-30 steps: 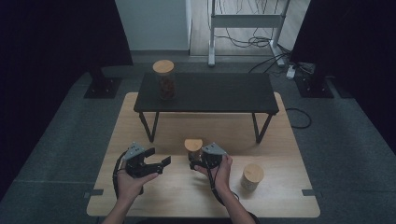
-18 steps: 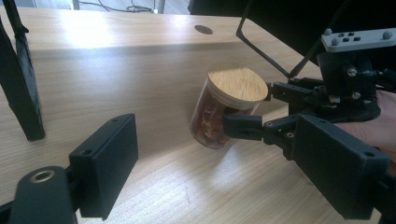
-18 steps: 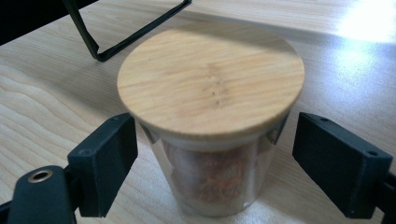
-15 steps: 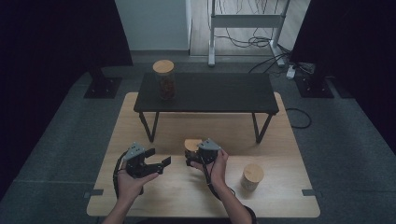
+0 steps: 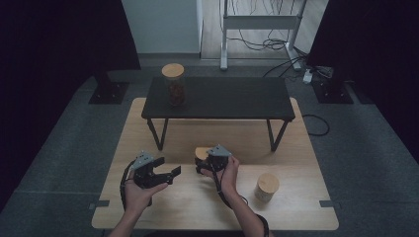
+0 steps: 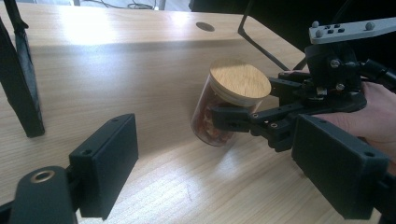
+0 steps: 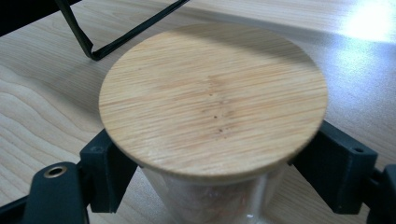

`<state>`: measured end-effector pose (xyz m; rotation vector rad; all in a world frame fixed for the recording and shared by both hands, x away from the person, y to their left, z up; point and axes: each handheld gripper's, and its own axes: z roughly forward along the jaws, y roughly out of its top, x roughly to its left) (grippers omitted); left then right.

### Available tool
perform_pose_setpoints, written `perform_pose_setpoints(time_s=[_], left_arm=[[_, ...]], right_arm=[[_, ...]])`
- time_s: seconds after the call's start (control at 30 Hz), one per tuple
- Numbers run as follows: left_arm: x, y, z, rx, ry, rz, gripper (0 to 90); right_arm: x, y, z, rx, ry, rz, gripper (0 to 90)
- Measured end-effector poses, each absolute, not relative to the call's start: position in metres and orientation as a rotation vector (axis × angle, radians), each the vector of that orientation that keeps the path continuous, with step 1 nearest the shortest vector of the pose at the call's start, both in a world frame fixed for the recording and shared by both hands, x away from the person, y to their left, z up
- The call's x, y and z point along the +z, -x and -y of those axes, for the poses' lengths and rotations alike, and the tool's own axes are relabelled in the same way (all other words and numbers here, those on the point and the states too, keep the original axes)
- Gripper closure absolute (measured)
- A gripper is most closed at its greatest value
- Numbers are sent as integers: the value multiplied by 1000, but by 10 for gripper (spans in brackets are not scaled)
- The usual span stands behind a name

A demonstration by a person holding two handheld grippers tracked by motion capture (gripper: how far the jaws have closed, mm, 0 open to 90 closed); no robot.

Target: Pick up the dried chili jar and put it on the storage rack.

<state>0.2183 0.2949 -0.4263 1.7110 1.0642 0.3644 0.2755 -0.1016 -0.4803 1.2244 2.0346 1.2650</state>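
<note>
A glass jar with a bamboo lid and reddish-brown contents stands in the middle of the wooden table. My right gripper reaches around it. Its jaws have just been closing with the jar between them, and the pads now press the glass just below the lid. In the left gripper view the jar leans in the right gripper. My left gripper hovers to the jar's left, open and with nothing in it, its jaws pointing toward the jar.
A low black table stands across the far half of the wooden table; a second lidded jar is on its left end. A third lidded jar stands at the near right. Dark floor surrounds the table.
My right gripper has shifted a little left onto the jar and its jaws have come in around it. The left gripper has stayed where it was.
</note>
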Motion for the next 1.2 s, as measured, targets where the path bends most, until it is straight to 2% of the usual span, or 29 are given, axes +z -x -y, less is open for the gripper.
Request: perform_pose_setpoints(time_s=[0.13, 1.2], left_arm=[[-426, -218, -295, 364, -1709, -1066, 145], [-429, -220, -295, 349, -1709, -1066, 145]], right_arm=[[-480, -276, 100, 1261, -1212, -2042, 231], [-489, -271, 104, 1277, -1187, -1980, 254]])
